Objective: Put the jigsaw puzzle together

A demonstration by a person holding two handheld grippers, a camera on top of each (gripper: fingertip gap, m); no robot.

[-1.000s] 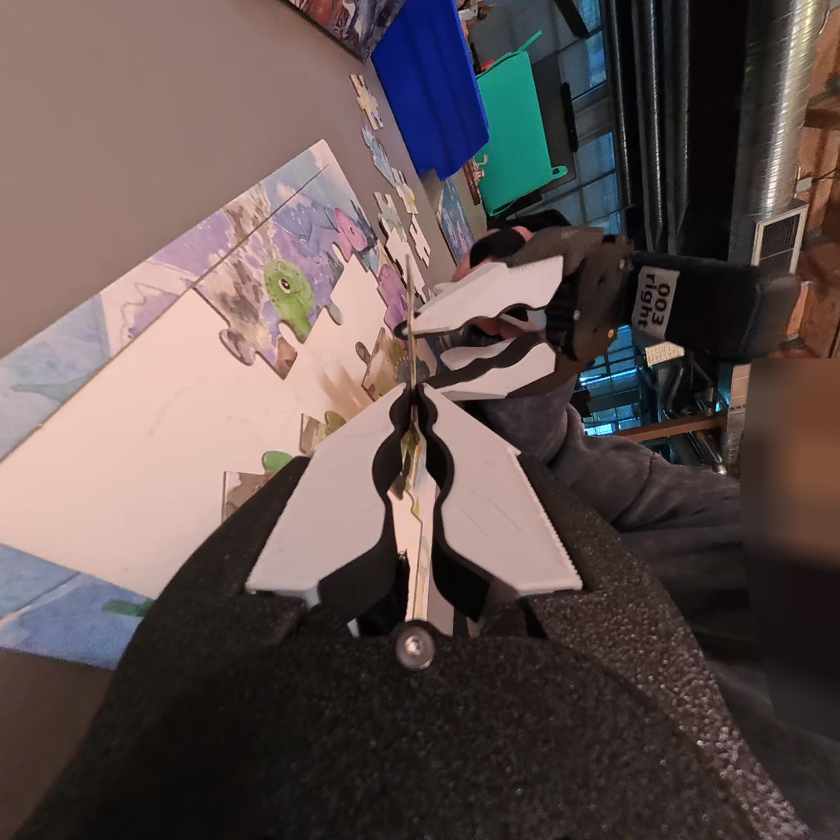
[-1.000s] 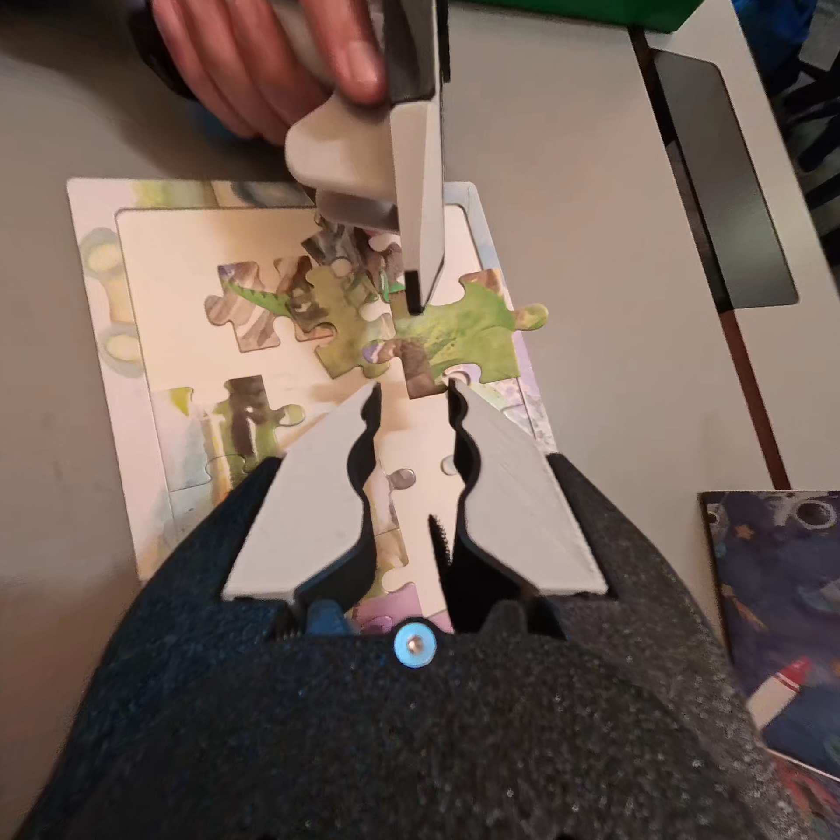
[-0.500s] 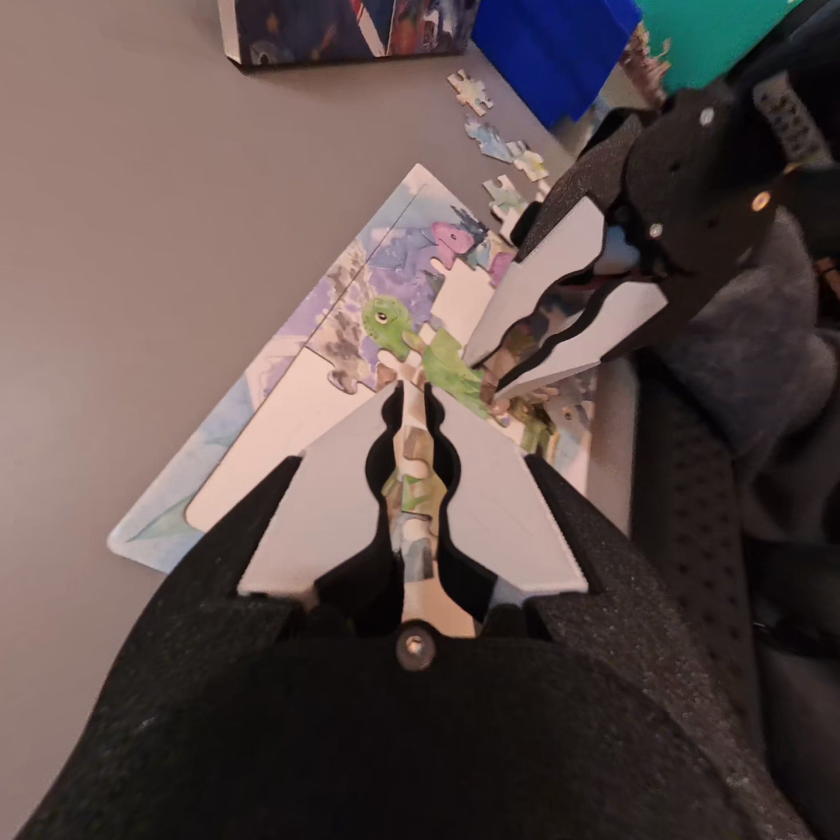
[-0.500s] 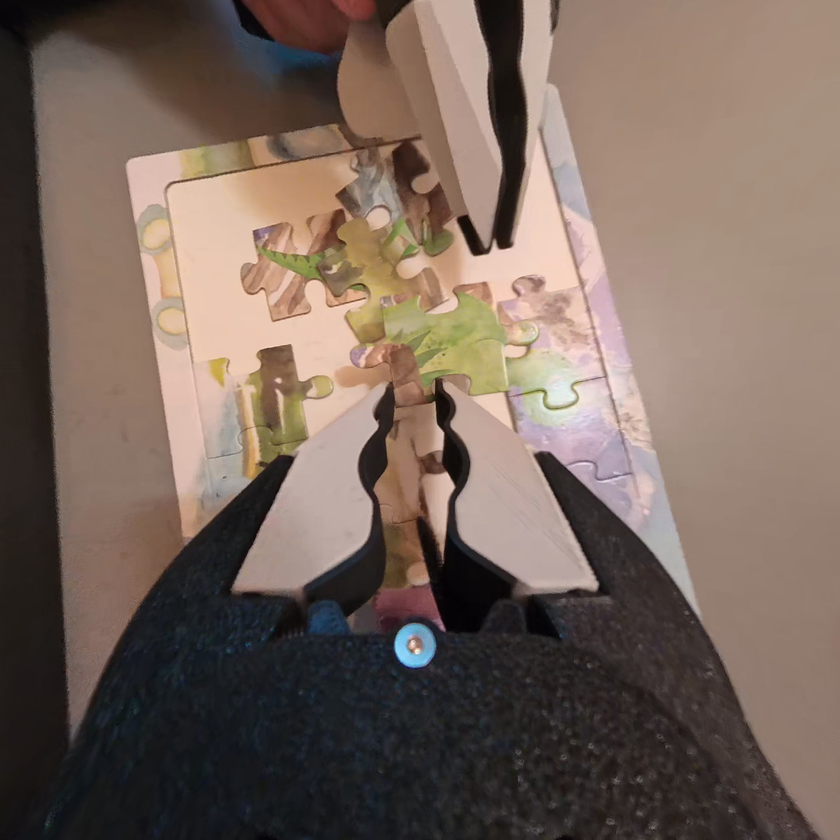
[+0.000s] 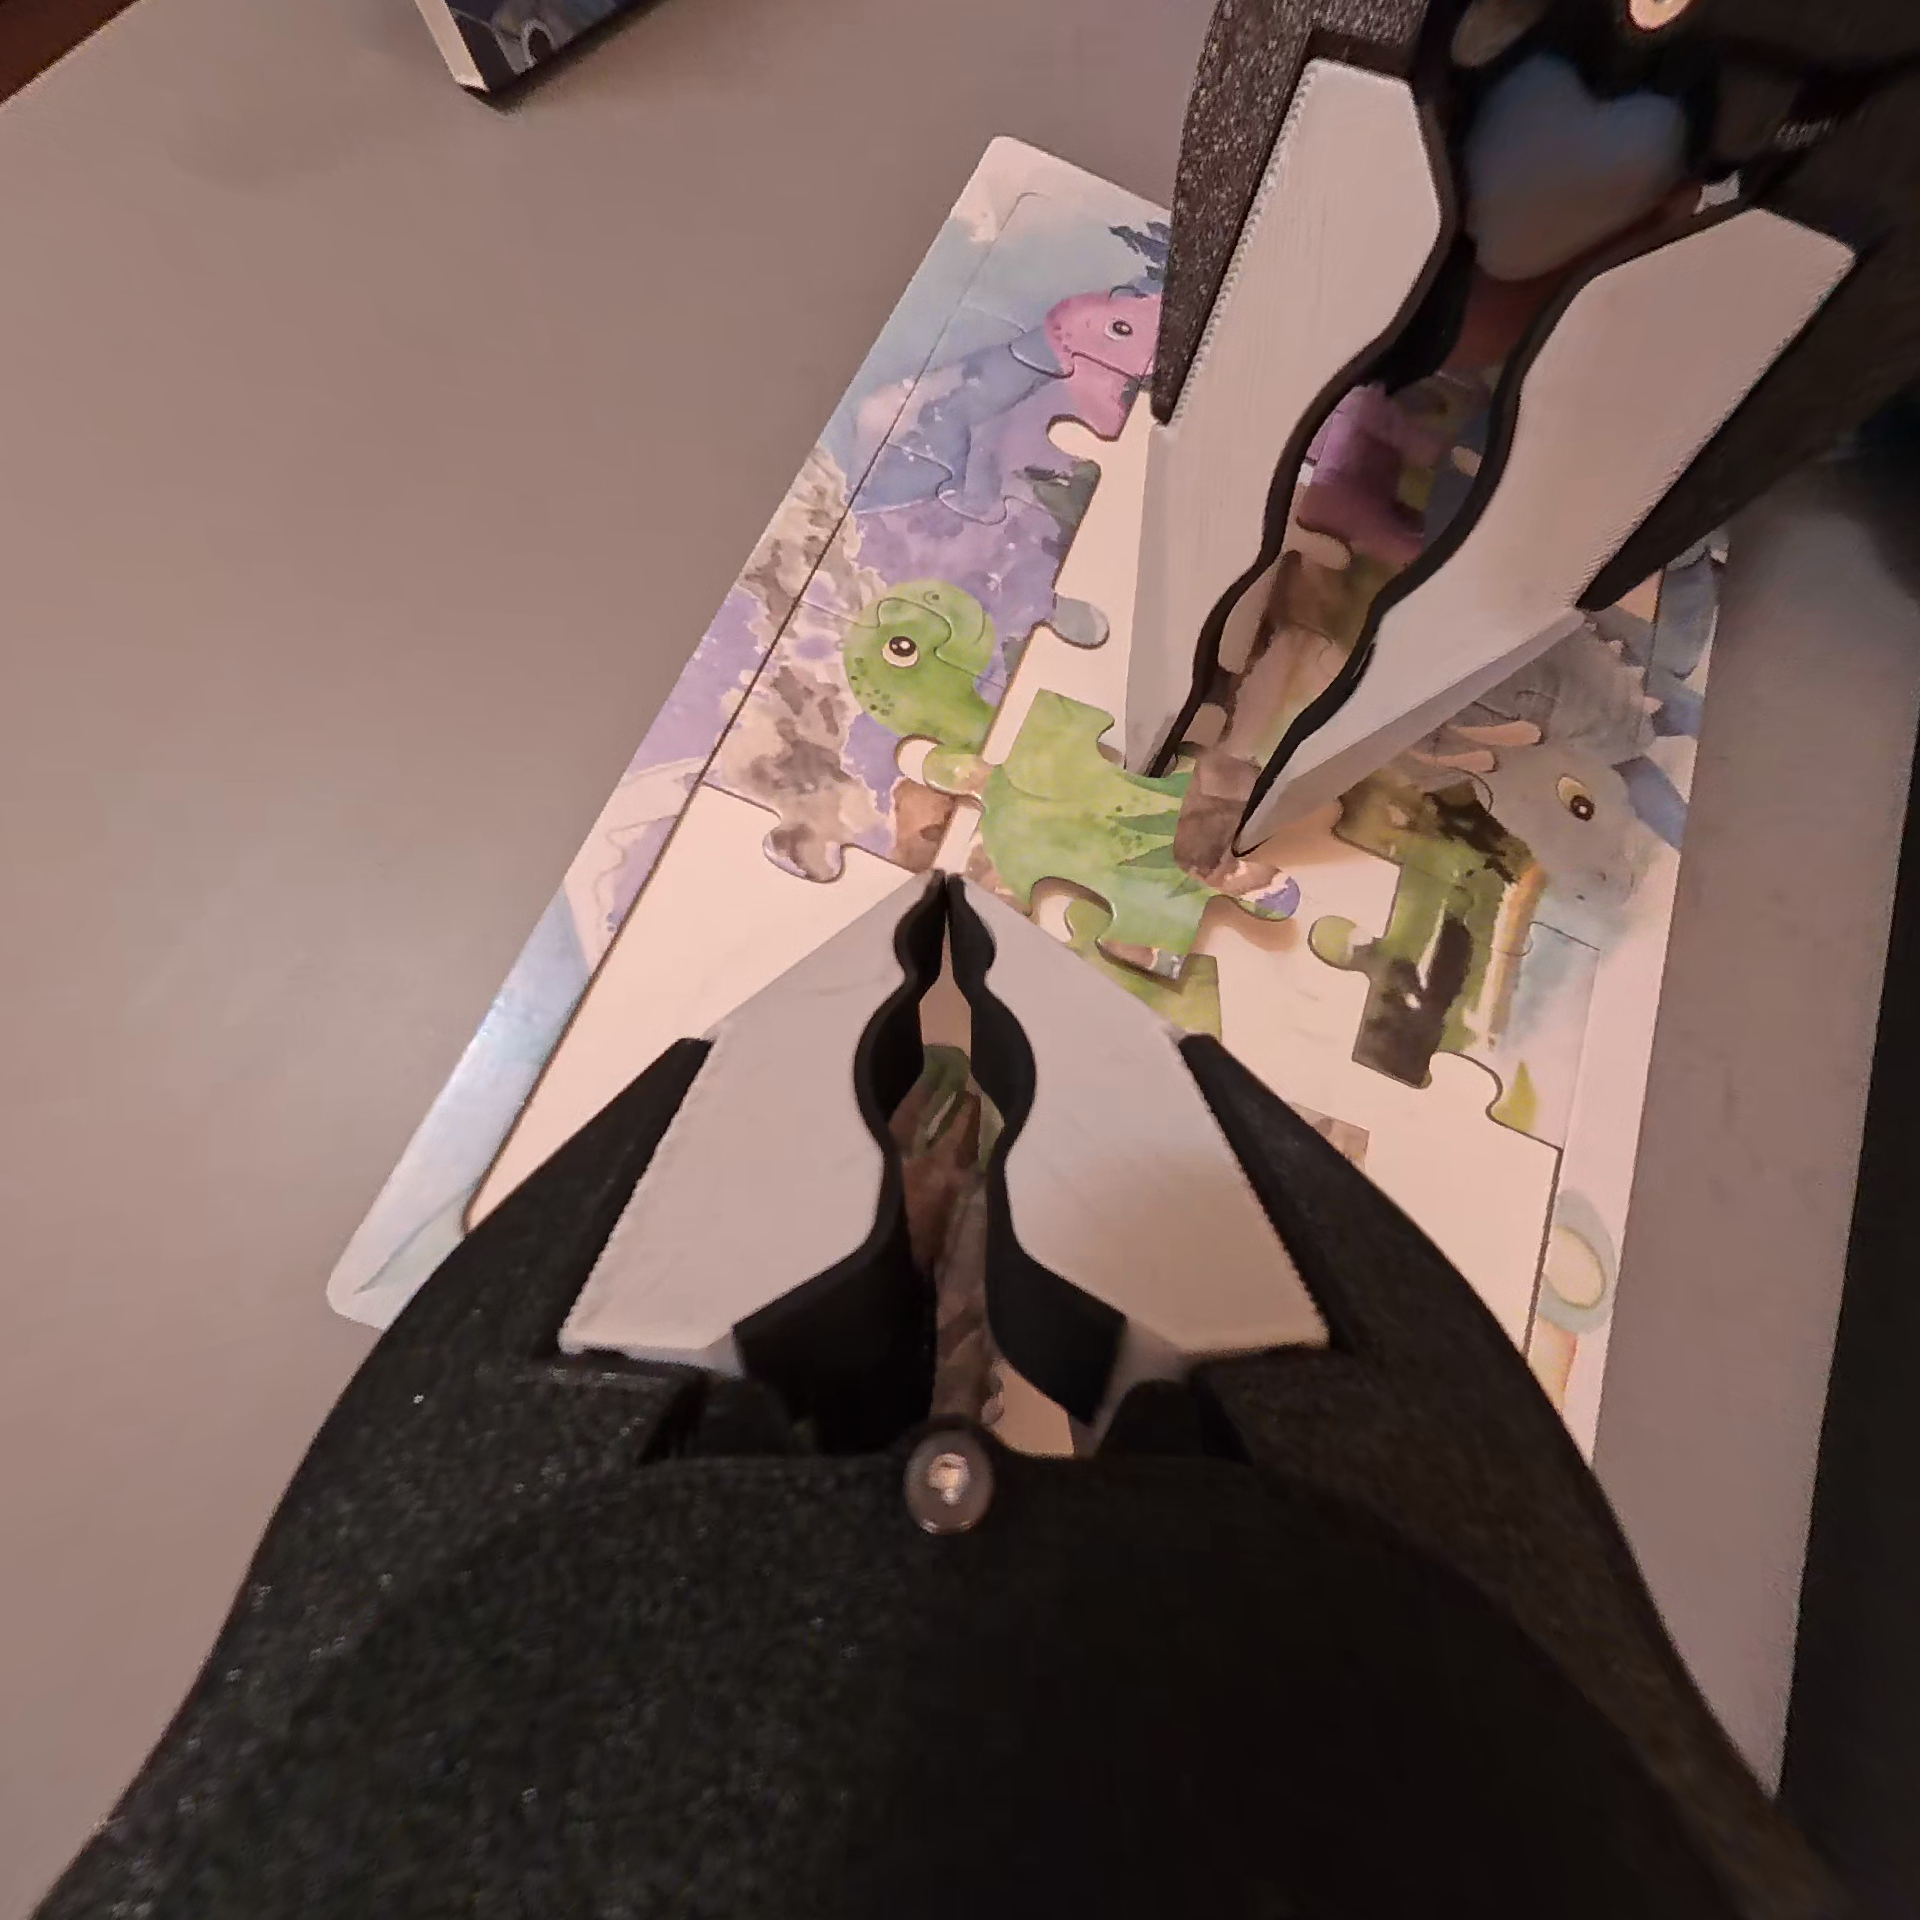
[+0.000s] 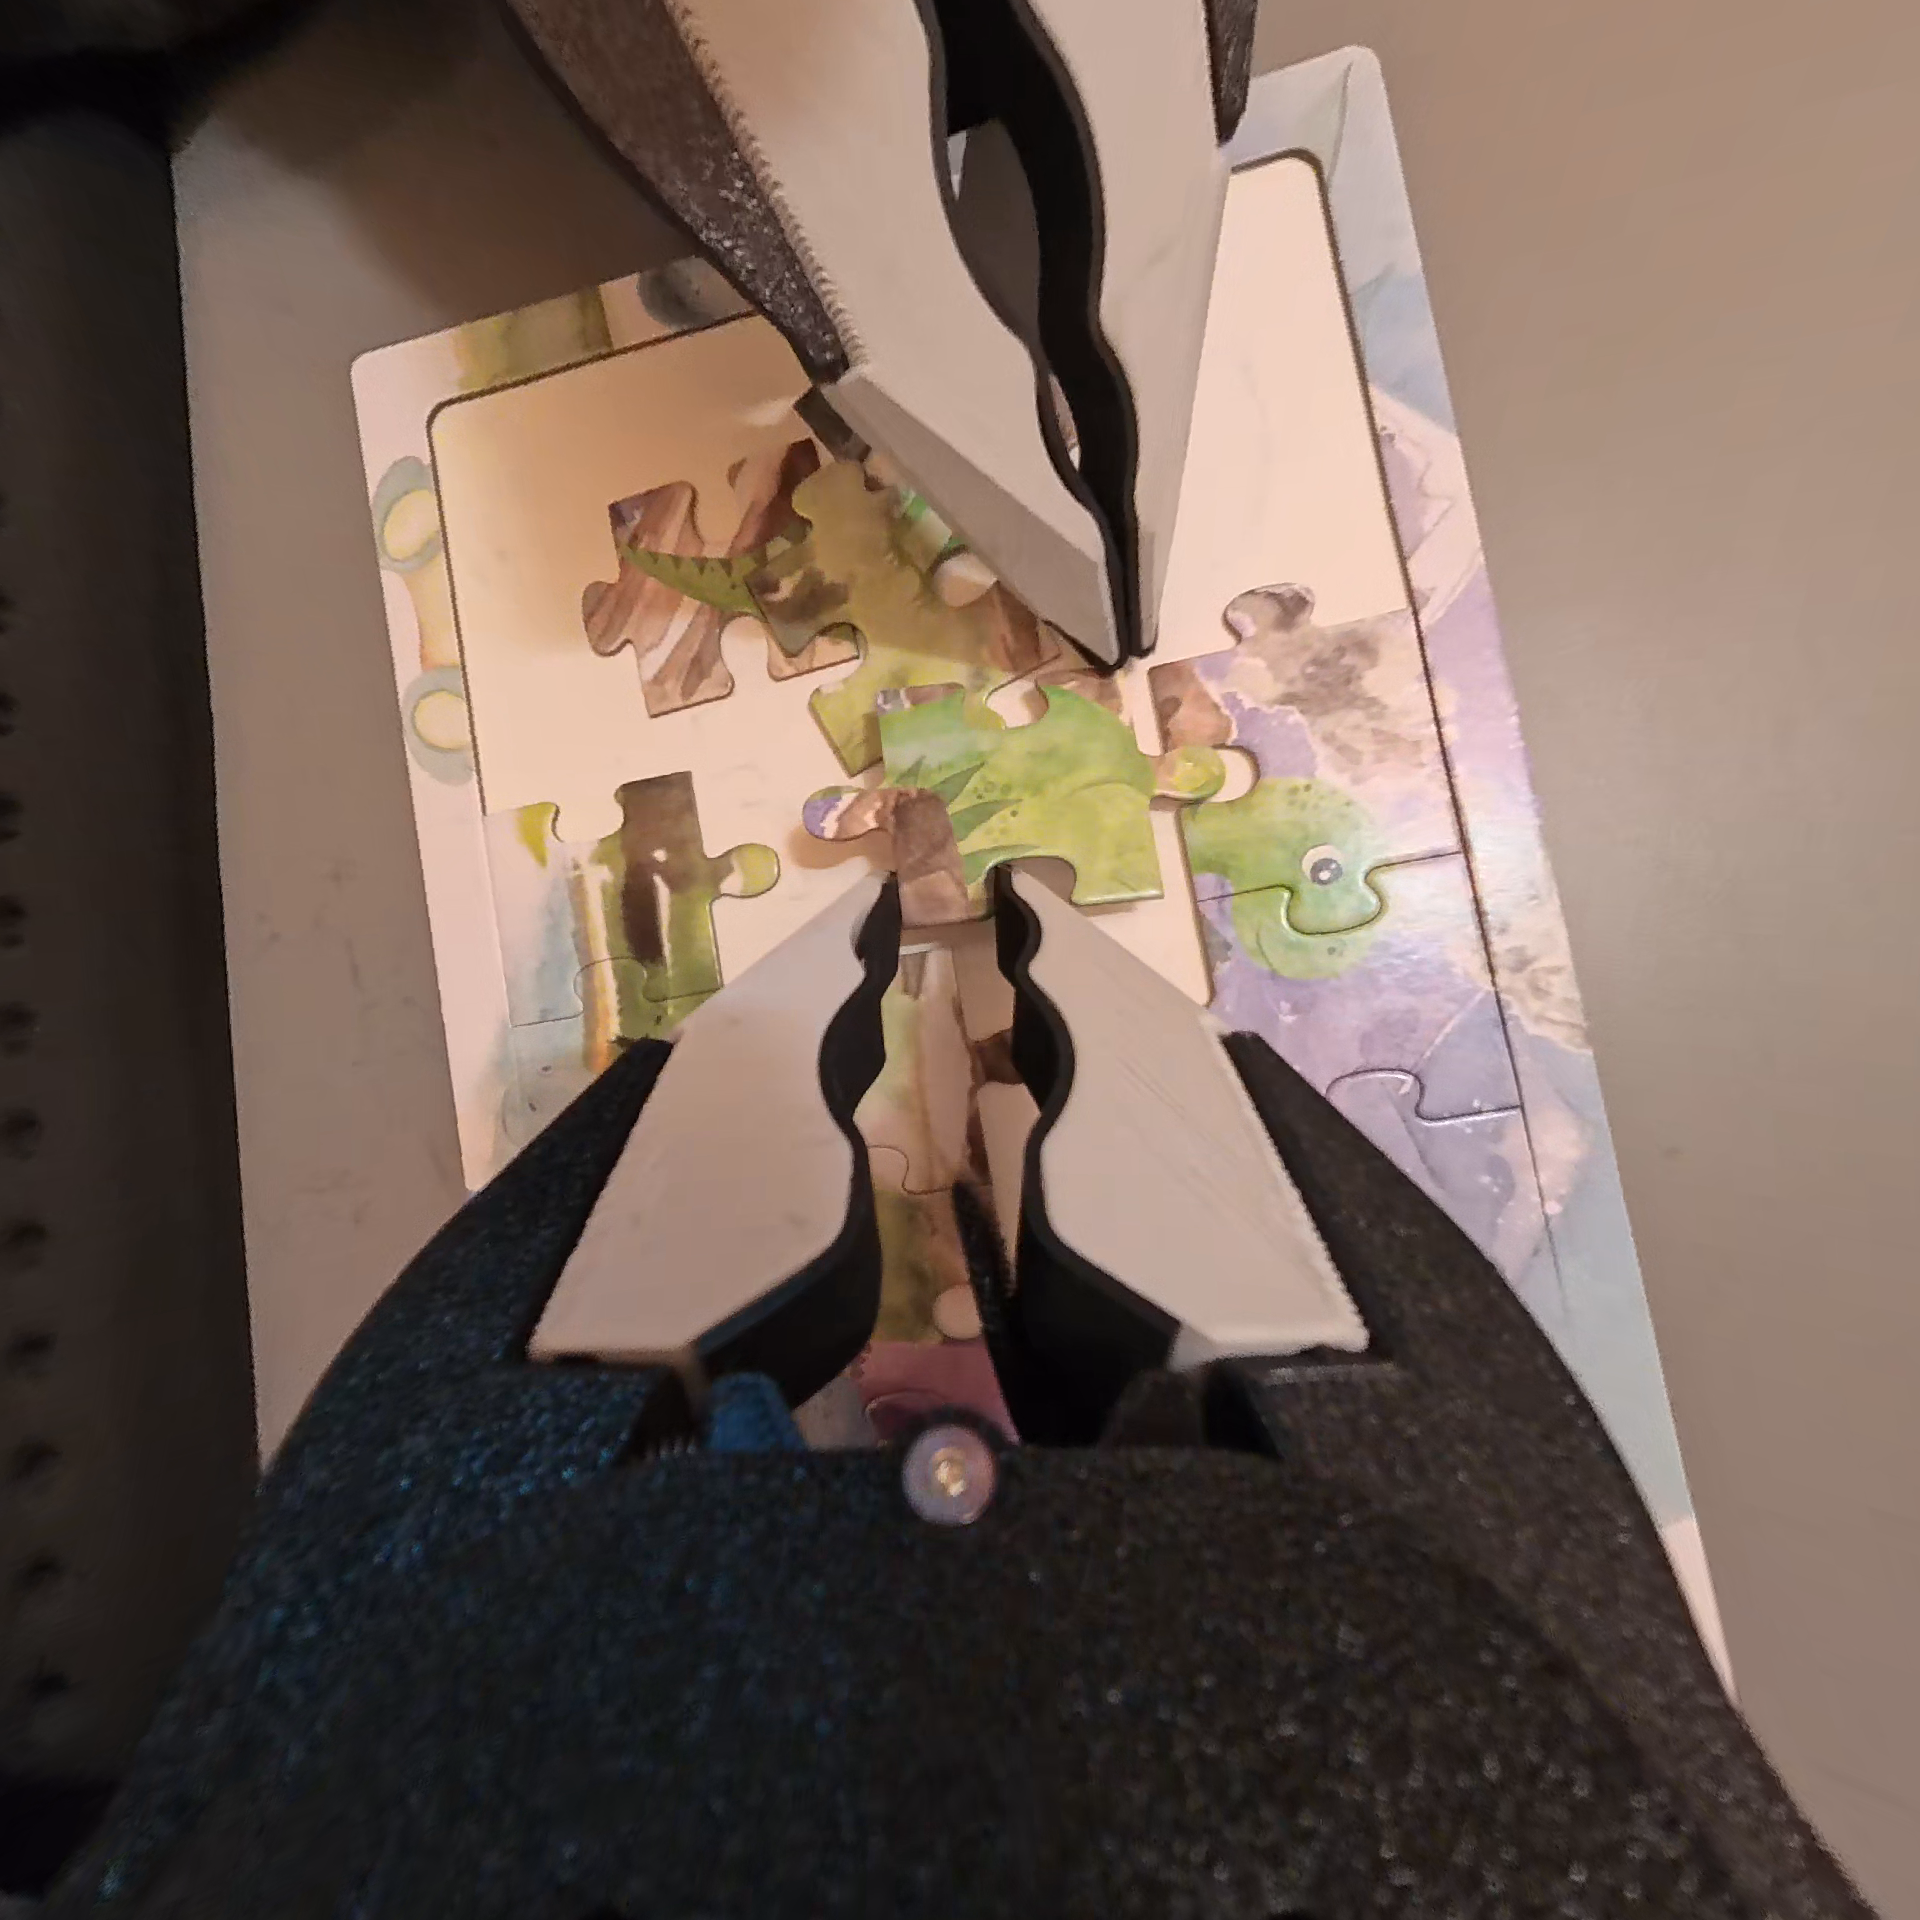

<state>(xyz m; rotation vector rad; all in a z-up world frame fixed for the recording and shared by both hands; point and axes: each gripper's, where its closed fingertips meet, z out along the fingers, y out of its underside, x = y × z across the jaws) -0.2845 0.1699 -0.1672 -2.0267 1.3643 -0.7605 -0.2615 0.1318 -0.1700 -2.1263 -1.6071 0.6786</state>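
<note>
The puzzle tray (image 5: 727, 1039) lies on the grey table, also in the right wrist view (image 6: 520, 520), with purple and green dinosaur pieces (image 5: 914, 665) fitted along one side. A loose green piece (image 5: 1091, 821) lies flat in the tray's middle (image 6: 1039, 790), beside the green dinosaur head (image 6: 1309, 862). My right gripper (image 6: 940, 883) has its jaws narrowly apart, pinching the piece's brown tab; it also shows in the left wrist view (image 5: 1203, 795). My left gripper (image 5: 943, 883) is shut and empty, its tips at the piece's opposite edge (image 6: 1120, 649).
Brown-and-green pieces (image 6: 665, 623) and a tree piece (image 6: 644, 894) sit in the tray. A blue-grey dinosaur section (image 5: 1579, 810) fills one corner. A dark box (image 5: 540, 42) lies at the far table edge. The table drops off beside the tray (image 5: 1766, 935). One gripper's finger ends stand about 5 cm off the other's. My left tips are about 15 cm from the blue-grey dinosaur section (image 5: 1579, 810), my right tips only 8 cm.
A second ago my left gripper held the green piece on edge above the tray. It has let go and shut. The piece now lies flat, and both grippers have come down close to it.
</note>
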